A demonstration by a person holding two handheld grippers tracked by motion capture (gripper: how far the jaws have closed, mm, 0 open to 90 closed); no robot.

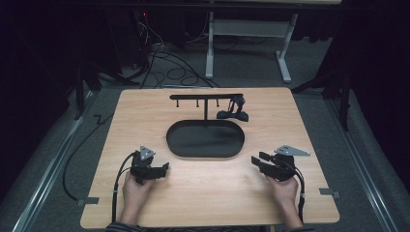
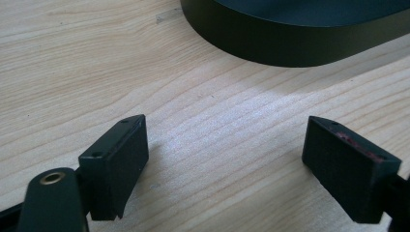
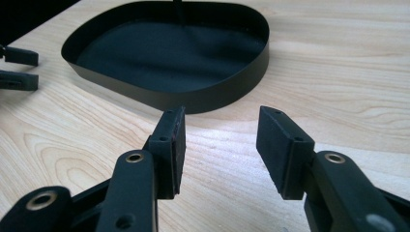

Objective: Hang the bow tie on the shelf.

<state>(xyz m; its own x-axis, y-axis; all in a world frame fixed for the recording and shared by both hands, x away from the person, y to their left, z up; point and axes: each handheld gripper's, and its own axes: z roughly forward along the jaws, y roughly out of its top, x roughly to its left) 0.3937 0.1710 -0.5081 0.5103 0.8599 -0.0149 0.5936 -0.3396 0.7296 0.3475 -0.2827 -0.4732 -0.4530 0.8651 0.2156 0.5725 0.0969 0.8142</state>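
Sitting mid-bench, the black oval tray (image 1: 205, 138) holds nothing but the foot of a hook stand (image 1: 207, 98). Near the front edge, the left gripper (image 1: 163, 169) and right gripper (image 1: 255, 160) flank it, jaws apart, gripping nothing.

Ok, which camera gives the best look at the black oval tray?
The high view: the whole black oval tray shows there, mid-table under the rack. The right gripper view shows most of its empty inside from low down; the left gripper view catches part of its outer wall.
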